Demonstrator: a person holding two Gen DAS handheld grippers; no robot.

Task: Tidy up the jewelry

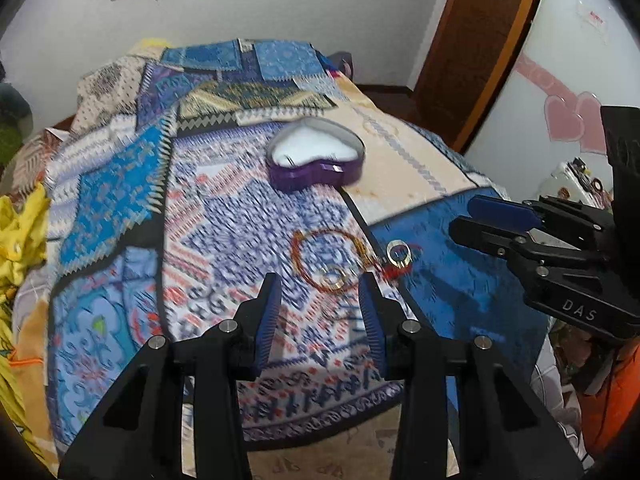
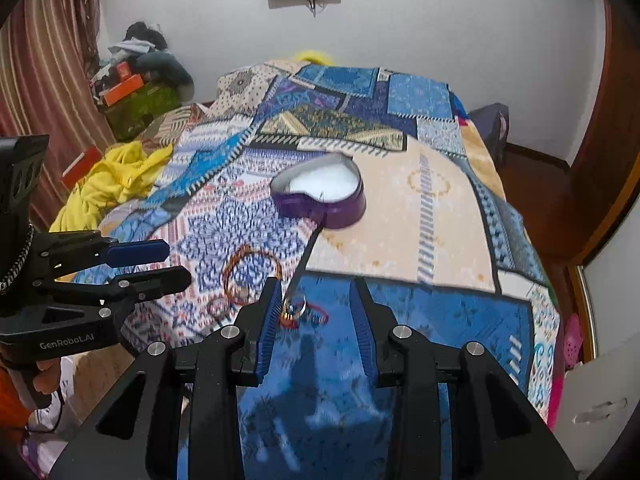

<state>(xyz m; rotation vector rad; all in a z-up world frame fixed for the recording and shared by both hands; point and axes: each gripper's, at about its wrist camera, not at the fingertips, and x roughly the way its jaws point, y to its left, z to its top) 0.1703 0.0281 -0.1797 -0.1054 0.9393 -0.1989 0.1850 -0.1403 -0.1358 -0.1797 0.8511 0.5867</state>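
Observation:
A purple heart-shaped box (image 1: 316, 160) (image 2: 320, 196) with a white lining lies open on the patchwork bedspread (image 1: 120, 200) (image 2: 420, 208). Nearer me lie a thin orange bangle (image 1: 298, 256) (image 2: 250, 258), a small gold ring (image 1: 398, 254) (image 2: 294, 306) and a red band (image 2: 318, 314). A second small ring (image 1: 336, 276) sits inside the bangle. My left gripper (image 1: 320, 284) (image 2: 180, 264) hovers just short of the bangle, open and empty. My right gripper (image 2: 316, 286) (image 1: 464, 220) is also open; the gold ring lies on the bed by its left finger, untouched.
A yellow cloth (image 2: 116, 180) (image 1: 20, 240) is bunched at the bed's left edge. Boxes and clothes (image 2: 136, 80) pile up in the far left corner. A wooden door frame (image 1: 480, 40) stands to the right of the bed, which drops off at its right side.

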